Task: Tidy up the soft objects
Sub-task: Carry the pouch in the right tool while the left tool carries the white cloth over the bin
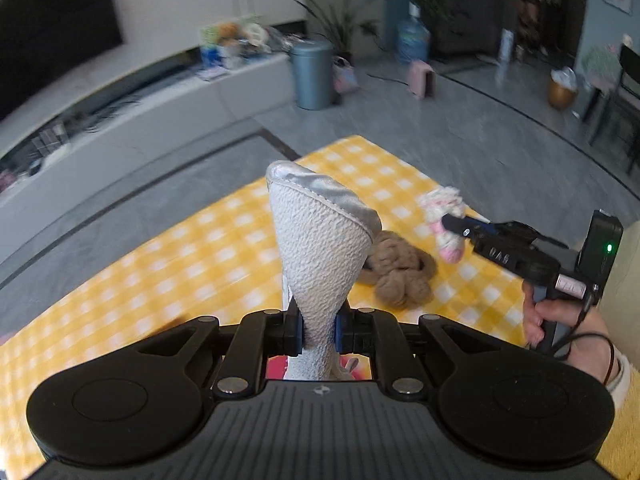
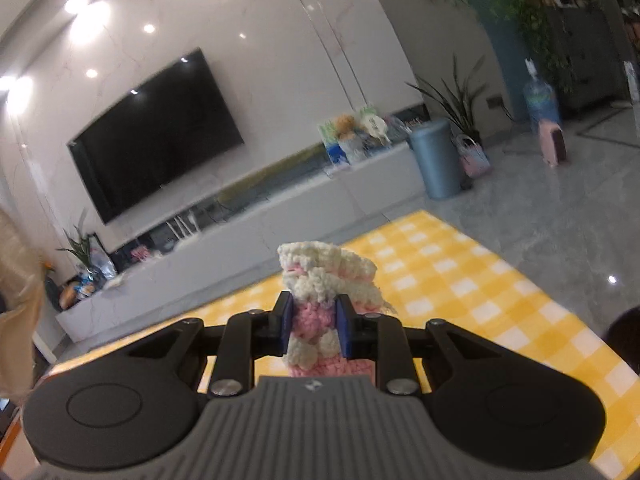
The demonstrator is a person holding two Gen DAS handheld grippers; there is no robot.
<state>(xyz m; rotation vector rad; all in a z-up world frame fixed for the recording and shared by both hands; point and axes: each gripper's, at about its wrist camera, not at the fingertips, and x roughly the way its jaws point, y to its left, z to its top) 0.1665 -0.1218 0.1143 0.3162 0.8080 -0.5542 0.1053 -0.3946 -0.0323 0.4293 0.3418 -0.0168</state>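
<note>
Soft stuff is mid-sort over a yellow checked blanket [image 1: 192,248] on the floor: left tool [image 1: 319,330] is clamped on a white textured cloth piece with a silvery rim [image 1: 320,236], held up off the blanket. Right tool [image 2: 313,330] is pinching a fluffy pink-and-cream knit thing [image 2: 326,276]. A tan plush lump [image 1: 400,270] lies on the blanket between them.
</note>
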